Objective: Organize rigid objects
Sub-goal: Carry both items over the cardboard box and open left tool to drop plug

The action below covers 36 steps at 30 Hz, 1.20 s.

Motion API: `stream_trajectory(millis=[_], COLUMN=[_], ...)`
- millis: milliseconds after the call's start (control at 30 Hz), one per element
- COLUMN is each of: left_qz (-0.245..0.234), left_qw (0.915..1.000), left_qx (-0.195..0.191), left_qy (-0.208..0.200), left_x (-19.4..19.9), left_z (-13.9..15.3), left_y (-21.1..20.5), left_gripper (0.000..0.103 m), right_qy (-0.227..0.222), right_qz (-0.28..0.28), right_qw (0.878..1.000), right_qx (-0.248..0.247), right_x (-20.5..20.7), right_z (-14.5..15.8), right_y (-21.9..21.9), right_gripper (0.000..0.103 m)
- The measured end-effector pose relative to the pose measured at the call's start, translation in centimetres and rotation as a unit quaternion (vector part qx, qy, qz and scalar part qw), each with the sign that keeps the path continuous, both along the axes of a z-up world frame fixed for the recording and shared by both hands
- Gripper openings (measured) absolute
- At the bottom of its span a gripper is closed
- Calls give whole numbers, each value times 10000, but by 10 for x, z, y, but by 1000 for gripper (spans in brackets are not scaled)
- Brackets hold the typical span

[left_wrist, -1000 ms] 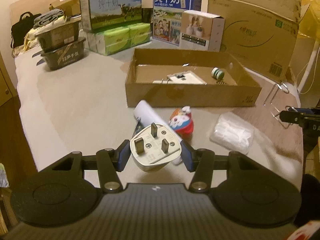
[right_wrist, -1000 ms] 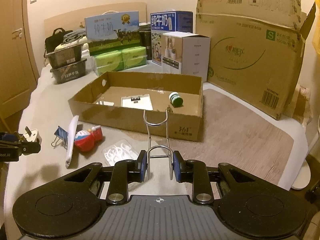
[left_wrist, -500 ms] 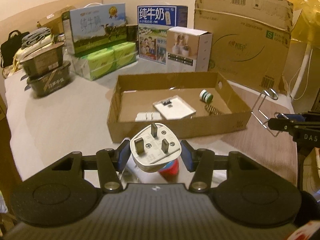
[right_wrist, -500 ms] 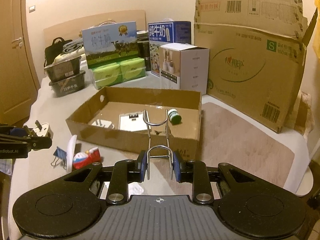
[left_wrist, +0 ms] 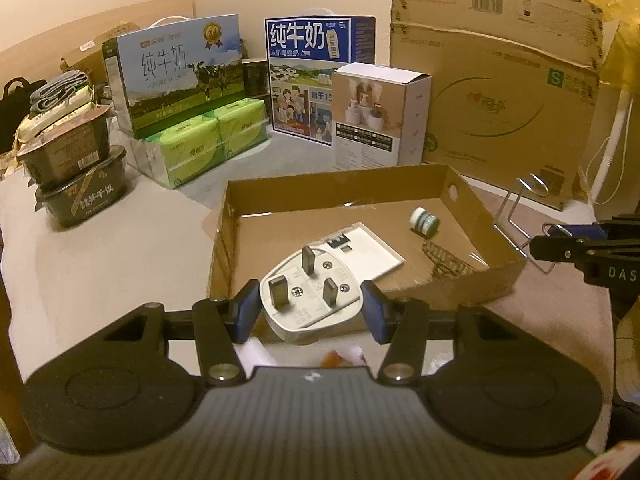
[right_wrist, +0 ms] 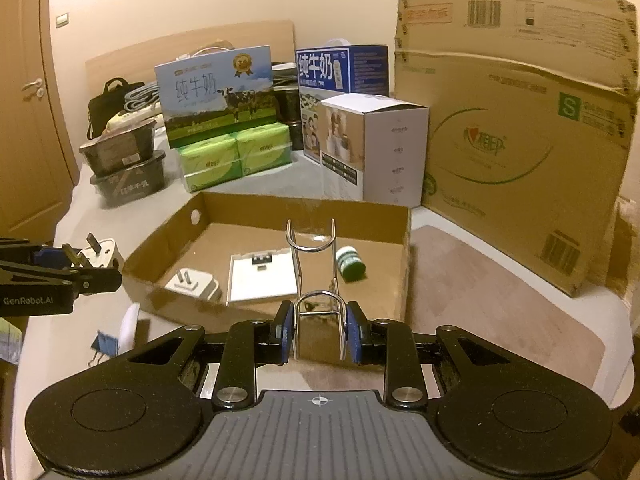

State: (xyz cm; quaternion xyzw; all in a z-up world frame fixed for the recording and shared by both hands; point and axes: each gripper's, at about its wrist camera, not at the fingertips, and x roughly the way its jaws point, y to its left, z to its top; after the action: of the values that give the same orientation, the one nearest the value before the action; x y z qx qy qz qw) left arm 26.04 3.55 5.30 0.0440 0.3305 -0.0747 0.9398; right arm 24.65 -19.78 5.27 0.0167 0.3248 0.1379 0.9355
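Observation:
My left gripper (left_wrist: 310,310) is shut on a white three-pin plug (left_wrist: 310,294), pins pointing up, held just in front of the near wall of the shallow cardboard tray (left_wrist: 336,178). My right gripper (right_wrist: 318,332) is shut on a bent metal wire holder (right_wrist: 314,264), which rises over the tray's near wall (right_wrist: 276,314). In the tray lie a white flat device (right_wrist: 262,276), a white two-pin adapter (right_wrist: 194,284) and a small green-and-white bottle (right_wrist: 350,266). Each gripper shows in the other's view: the left (right_wrist: 92,268) at the tray's left, the right (left_wrist: 560,240) at its right.
Behind the tray stand milk cartons (left_wrist: 180,80), green tissue packs (left_wrist: 212,140), a white box (left_wrist: 380,116) and a big cardboard box (left_wrist: 500,92). Stacked black bowls (left_wrist: 76,176) sit far left. A blue binder clip (right_wrist: 105,346) and a white roll (right_wrist: 130,326) lie before the tray.
Both grippers moved forward and a little up towards the tray, still holding their loads. The toy figure and white roll slid under the left gripper's view.

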Motion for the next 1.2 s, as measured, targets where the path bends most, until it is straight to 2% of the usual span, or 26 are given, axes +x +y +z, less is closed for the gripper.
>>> stream_trajectory(millis=[567, 867, 1200], left_qz=[-61, -105, -127], left_qw=[9993, 9988, 9987], left_qx=[321, 356, 339], left_qy=[173, 305, 347], left_x=[90, 118, 130], left_z=[-29, -45, -55], left_y=[20, 25, 24], left_gripper=[50, 50, 50], right_qy=[203, 365, 480], right_qz=[222, 226, 179], right_qw=[9995, 9991, 9987], right_qx=[46, 40, 46], right_x=[86, 106, 115], right_z=[-18, -36, -49], right_y=[30, 35, 36], right_gripper=[27, 27, 27])
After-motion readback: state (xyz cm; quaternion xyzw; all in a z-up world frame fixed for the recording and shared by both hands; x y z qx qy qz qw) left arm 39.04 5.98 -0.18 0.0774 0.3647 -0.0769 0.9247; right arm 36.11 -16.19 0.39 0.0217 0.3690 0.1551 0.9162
